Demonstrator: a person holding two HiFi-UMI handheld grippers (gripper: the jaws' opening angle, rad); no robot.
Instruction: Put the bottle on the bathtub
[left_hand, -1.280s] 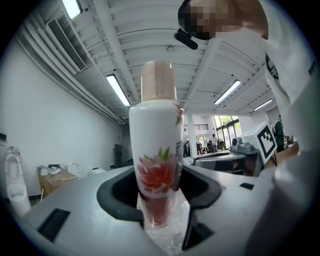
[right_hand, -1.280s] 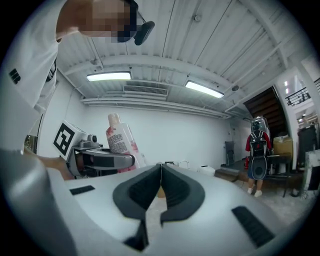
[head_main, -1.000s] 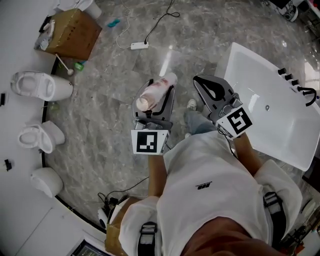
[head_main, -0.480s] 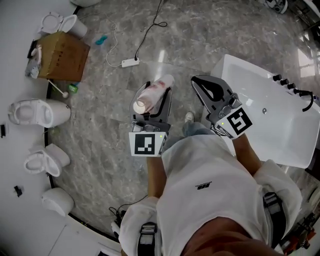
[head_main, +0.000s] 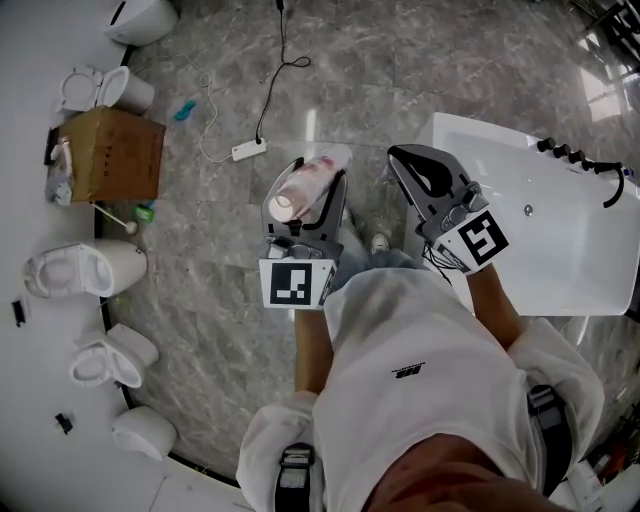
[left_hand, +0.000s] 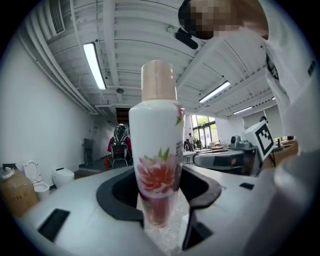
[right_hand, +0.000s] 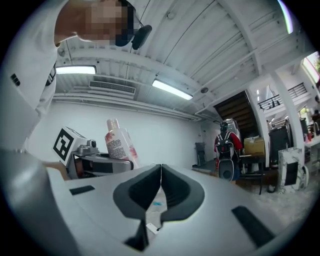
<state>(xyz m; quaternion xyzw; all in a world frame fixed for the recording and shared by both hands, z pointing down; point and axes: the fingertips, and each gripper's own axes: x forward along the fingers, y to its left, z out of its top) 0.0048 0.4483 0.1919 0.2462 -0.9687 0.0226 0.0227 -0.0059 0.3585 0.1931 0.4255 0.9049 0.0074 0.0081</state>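
The grey marble floor (head_main: 230, 120) fills the head view, and the white rectangular bathtub (head_main: 560, 260) stands on it to the right, well apart from the load. The left gripper (head_main: 320, 175) points level with its jaws spread wide around the white plastic-looking bottle with a red flower print (head_main: 303, 188), pressing on it from both sides. The left gripper view shows this grip sitting low on the body (left_hand: 157, 150), just above the base, with most of the bottle standing free above the jaws. The right gripper (head_main: 410, 165) is empty, and its dark pads meet edge to edge (right_hand: 160, 185).

The bottle looks stiff, light and glossy, so probably slippery under the pads. Tall, narrow and capped by a peach-coloured lid (left_hand: 158, 80), it would likely topple easily. A hold nearer mid-body would steady it better, though the low grip keeps the base free to meet the tub's smooth rim flat
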